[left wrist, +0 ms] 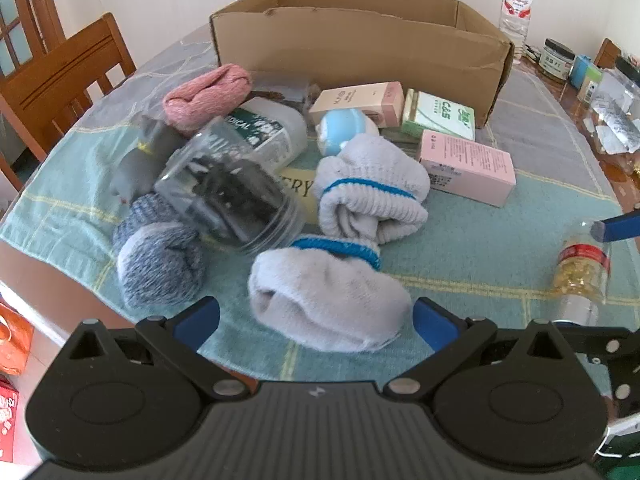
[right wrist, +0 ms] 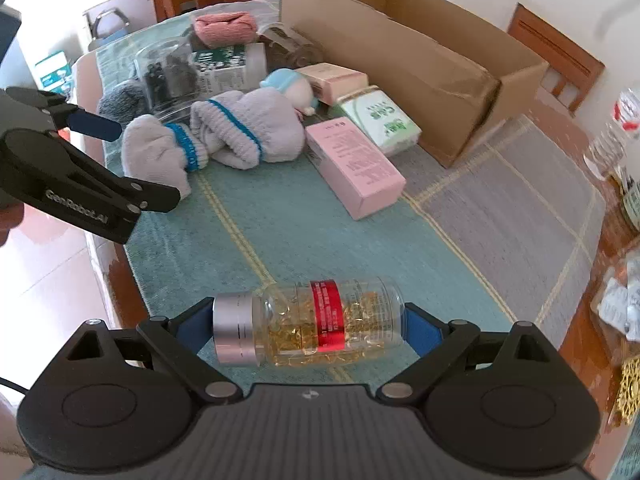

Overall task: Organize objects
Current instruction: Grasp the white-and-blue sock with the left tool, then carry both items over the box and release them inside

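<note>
The right tongs (right wrist: 308, 330) grip a capsule bottle (right wrist: 308, 326) end to end, cap against one pad and base against the other, lying sideways just above the cloth-covered surface (right wrist: 304, 224). The left tongs (left wrist: 316, 320) are spread wide around a white sock roll (left wrist: 328, 300), their pads apart from it on both sides, so nothing is held there. The cardboard box (left wrist: 360, 44) stands at twelve o'clock from the left tongs, and as far as its inside shows, nothing is in it. The heap lies just before it: a second sock roll (left wrist: 372, 188), a clear jar (left wrist: 236, 196), pink cartons (left wrist: 468, 164), a green pack (left wrist: 440, 114), pink (left wrist: 208, 94) and grey-blue (left wrist: 156, 256) bundles. I judge the sorting barely begun, with almost all left to place.
</note>
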